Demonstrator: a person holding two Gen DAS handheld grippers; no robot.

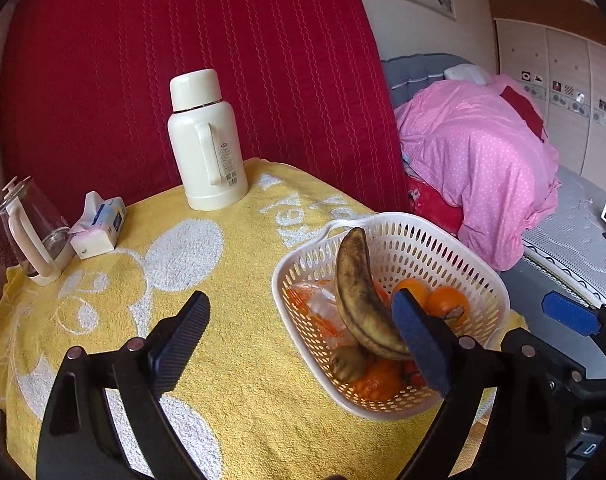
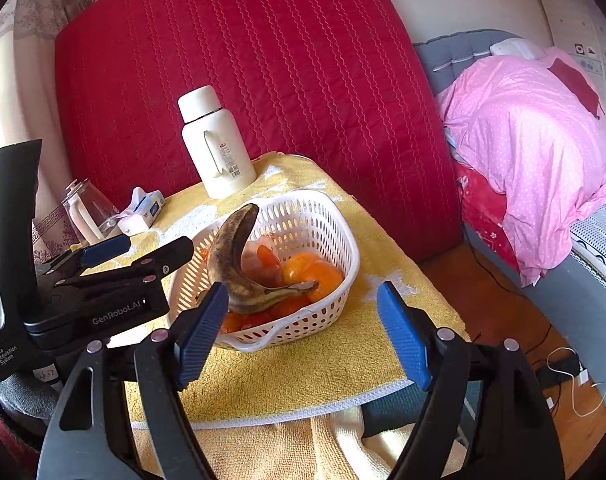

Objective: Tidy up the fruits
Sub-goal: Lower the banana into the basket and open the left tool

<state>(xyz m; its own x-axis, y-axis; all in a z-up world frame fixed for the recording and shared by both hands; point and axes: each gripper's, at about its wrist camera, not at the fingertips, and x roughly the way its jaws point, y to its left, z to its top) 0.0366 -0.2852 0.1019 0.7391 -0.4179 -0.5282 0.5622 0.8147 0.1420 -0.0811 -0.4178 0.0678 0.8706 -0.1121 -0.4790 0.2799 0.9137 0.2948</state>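
Through the left wrist view, the left tongs (image 1: 301, 326) are hanging spread wide and gripping nothing, one finger over the yellow towel (image 1: 231, 280) on the surface and the other over the white basket (image 1: 387, 224), which is sitting near the right edge. One spotted banana (image 1: 359, 300) is leaning across two whole oranges (image 1: 447, 304), one greenish-brown fruit (image 1: 347, 362), perhaps a kiwi, a lumpy orange piece and a clear wrapper, though the pile is hiding what lies beneath, so the count may be short. The banana is looking soft; a hard squeeze would likely be bruising or splitting it, and tugging it could be tipping the light basket toward the edge. One thermos (image 1: 207, 140), one tissue pack (image 1: 99, 228) and one glass jug (image 1: 31, 228) are standing well apart at the back. From the right wrist view, the right tongs (image 2: 303, 322) are likewise gaping empty, framing the basket (image 2: 343, 240) from the near side, with the left tongs (image 2: 139, 250) hovering just beside its rim. With both tools crowding one banana (image 2: 233, 256), they risk knocking together or shoving the basket.
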